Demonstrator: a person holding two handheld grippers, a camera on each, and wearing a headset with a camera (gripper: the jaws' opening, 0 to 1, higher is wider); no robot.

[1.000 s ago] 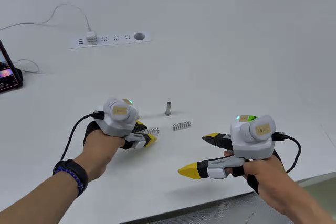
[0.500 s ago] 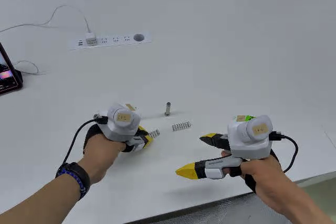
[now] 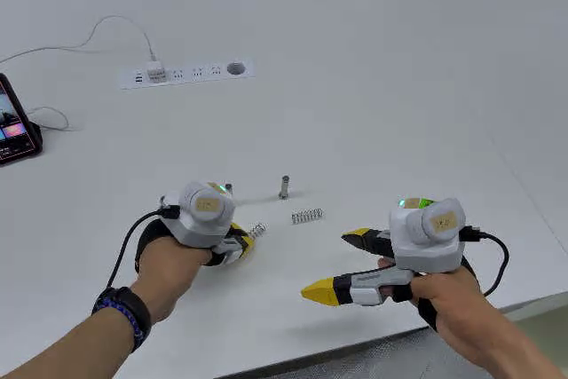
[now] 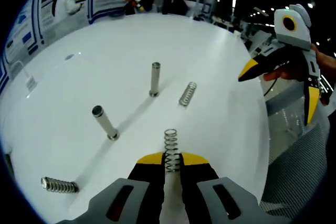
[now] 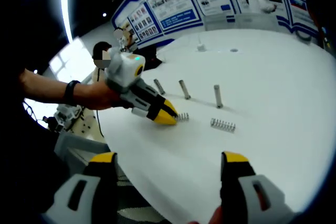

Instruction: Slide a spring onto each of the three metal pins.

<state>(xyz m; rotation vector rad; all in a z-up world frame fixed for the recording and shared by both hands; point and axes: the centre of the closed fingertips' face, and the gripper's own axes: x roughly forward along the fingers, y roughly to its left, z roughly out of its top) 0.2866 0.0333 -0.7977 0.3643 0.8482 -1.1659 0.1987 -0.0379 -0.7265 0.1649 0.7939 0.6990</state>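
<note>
**One spring [image 4: 170,148] clamped in the left gripper [image 4: 172,158], all three pins [image 5: 184,89] bare**

Grips the spring by its lower coils, left jaws shut tight on it, free end poking forward past the yellow tips. Holds it low over the white table [image 3: 399,113] in the head view, just ahead of the left hand [image 3: 169,259] and just short of the pins. Faces two of them in the left gripper view: a nearer pin [image 4: 105,123] off to the left and a farther pin [image 4: 155,78] straight ahead, both standing on the table, both without a spring. Counts three in a rough row from the right gripper view (the middle one no different from its neighbours: plain metal, nothing slid on).

Has a second spring [image 4: 187,93] lying flat on the table just beside the farther pin, to its right in the left gripper view, not touching it. Has a third spring [image 4: 59,184] lying on its side at the lower left of that same view, well apart from the held one.

Holds the right gripper [image 3: 335,262] in the right hand [image 3: 453,295], off to the right near the table's front edge, jaws spread wide apart with nothing between them, yellow tips aimed toward the left gripper.

Farther back on the table: a white power strip [image 3: 188,71] with one plug in it, and a dark device [image 3: 13,122] with a lit screen at the left edge.
</note>
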